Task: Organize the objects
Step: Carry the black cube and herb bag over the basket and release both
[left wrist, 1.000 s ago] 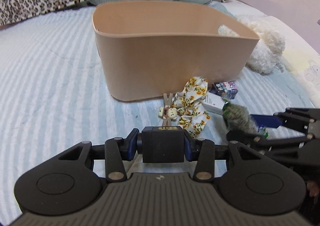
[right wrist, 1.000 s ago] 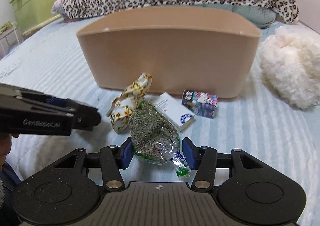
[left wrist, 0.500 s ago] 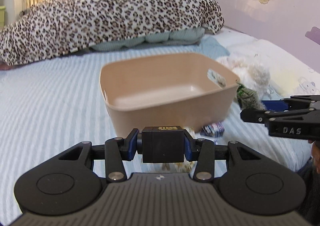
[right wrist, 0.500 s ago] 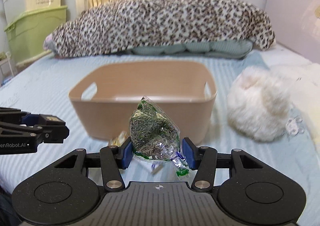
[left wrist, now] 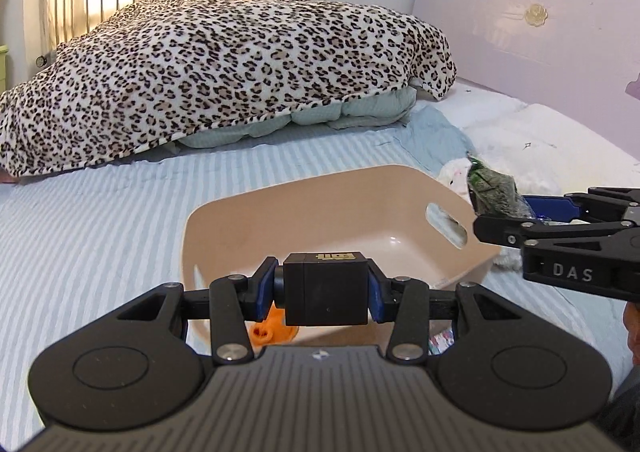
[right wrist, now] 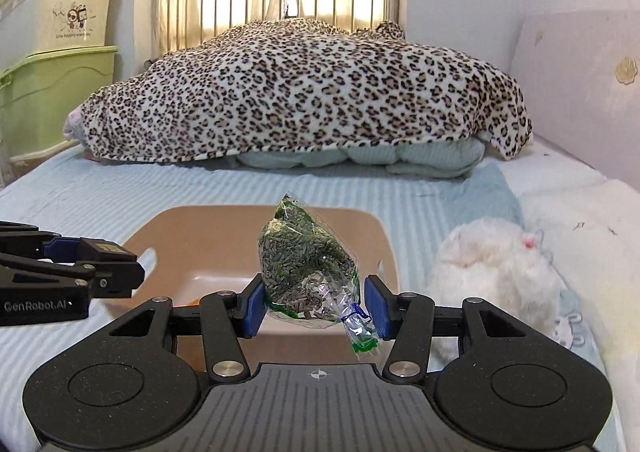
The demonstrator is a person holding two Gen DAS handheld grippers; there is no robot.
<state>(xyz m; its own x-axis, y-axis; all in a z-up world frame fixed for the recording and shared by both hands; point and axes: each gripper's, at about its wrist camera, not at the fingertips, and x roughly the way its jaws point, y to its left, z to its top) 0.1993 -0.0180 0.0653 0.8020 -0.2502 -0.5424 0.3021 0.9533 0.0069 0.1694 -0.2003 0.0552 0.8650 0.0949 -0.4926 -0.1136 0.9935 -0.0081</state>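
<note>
Basin (right wrist: pixel 384 248) on bed (right wrist: pixel 120 188), plush toy (right wrist: pixel 496 272) rightward

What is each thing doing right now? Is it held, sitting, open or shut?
Left gripper: jaws shut on small black cube.
Right gripper: jaws shut on clear plastic bag of dried herbs.
Beige plastic basket: upright on bed, orange thing inside.
Fluffy white plush toy: lying beside basket.
</note>
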